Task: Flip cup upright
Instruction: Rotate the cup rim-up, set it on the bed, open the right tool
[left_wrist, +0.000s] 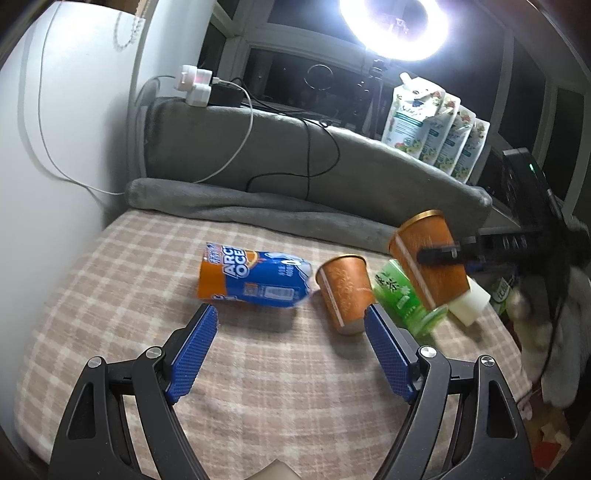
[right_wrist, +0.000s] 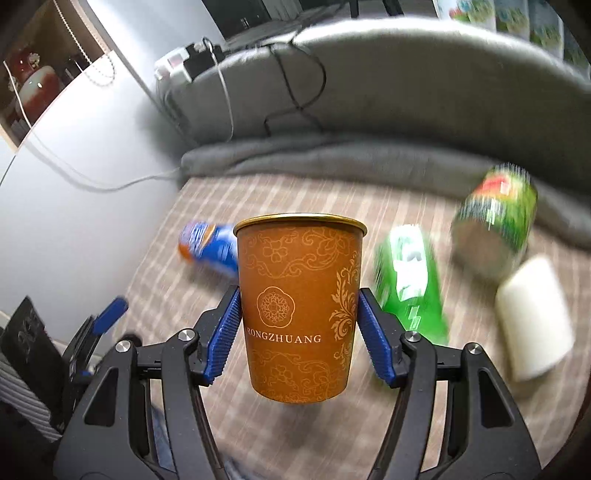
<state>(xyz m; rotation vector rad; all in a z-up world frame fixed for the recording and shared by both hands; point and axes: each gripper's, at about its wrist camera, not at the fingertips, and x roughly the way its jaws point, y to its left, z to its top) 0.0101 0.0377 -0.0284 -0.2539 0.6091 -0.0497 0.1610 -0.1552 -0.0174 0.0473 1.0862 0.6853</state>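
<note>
The right gripper (right_wrist: 298, 325) pinches an orange paper cup (right_wrist: 299, 306) mouth-up off the checked blanket (right_wrist: 332, 435); only the right wrist view shows a green can (right_wrist: 496, 225). The left gripper (left_wrist: 291, 321) is spread, empty, above the blanket. Beyond it lie a second orange cup (left_wrist: 345, 291), a blue bottle (left_wrist: 255, 275), a green bottle (left_wrist: 402, 299), then a grey cushion (left_wrist: 295, 155) and a ring light (left_wrist: 393, 26).

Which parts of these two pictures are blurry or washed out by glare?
Left wrist view: the ring light blows out to white, and the raised orange cup is slightly smeared. Right wrist view: the gripped cup is sharp, the background streaked.
</note>
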